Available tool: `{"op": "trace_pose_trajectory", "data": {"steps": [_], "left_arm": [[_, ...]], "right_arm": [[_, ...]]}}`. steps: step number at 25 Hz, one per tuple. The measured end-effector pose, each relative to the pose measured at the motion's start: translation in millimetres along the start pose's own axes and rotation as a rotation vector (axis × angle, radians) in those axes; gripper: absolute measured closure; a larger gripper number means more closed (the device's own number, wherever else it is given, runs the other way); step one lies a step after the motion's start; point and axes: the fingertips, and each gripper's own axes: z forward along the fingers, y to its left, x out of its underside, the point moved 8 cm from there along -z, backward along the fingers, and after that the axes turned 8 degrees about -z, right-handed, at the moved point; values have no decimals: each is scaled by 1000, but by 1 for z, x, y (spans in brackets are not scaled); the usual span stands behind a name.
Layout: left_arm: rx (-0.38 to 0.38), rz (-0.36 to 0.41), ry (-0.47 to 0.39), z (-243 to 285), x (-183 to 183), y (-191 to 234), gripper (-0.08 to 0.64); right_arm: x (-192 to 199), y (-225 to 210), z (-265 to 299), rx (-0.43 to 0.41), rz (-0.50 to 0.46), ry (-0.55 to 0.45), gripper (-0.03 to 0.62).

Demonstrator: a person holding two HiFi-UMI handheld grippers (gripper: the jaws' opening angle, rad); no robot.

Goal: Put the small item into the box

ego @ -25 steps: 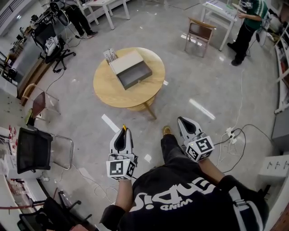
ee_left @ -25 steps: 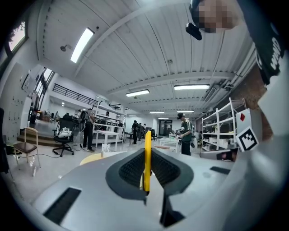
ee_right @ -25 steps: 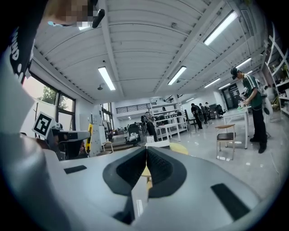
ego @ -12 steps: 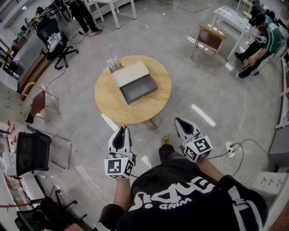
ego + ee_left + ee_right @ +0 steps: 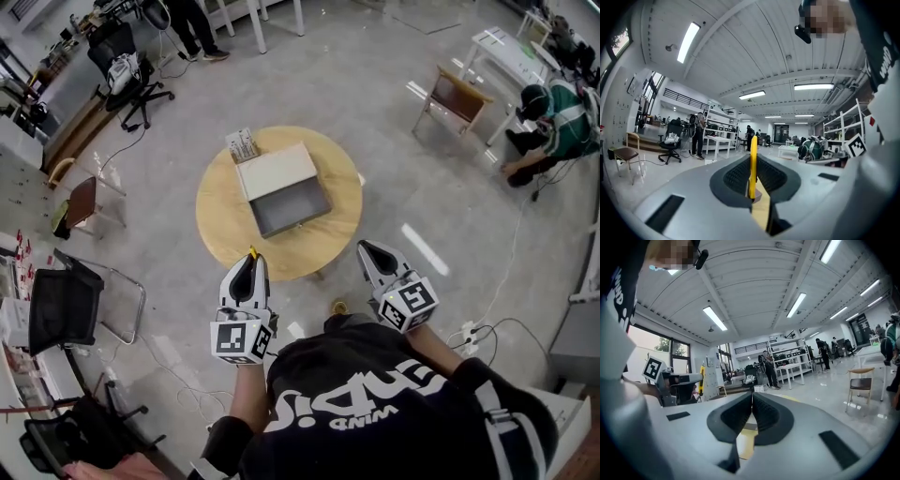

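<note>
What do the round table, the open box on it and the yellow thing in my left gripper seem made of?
The round table looks like light wood or veneer: even tan, matte top. The open box is probably cardboard: cream lid, grey inside, dull. The yellow item is thin and smooth, likely plastic, though too narrow to be sure.

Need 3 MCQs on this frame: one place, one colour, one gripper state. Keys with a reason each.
1. Where is the box?
A. on the round table
B. on the floor
C. on a chair

2. What colour is the item in the left gripper?
A. red
B. yellow
C. blue

3. The right gripper is:
A. wide open
B. shut, empty
C. shut on the box

Key: 1 A, the box lies open on the tabletop. 2 B, the thin item clamped between the jaws is yellow. 3 B, its jaws meet with nothing between them.
</note>
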Motion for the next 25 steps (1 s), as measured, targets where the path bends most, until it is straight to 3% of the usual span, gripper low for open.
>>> {"op": "trace_pose_trajectory", "data": {"steps": [6,11,18,25], "left_arm": [[-23,-9,0,31,-9,13,514],[-32,-14,10,49,-13,31,515],[-5,-4,10,69,-17,56,515],[40,26,50,117,-8,83,515]], "right_arm": [[-8,-26,37,-45,-17,16,588],[-16,-37,62,-32,-4,0,588],[-21,-38,85,12,25,-14,588],[-16,-39,108,0,32,-2,588]]}}
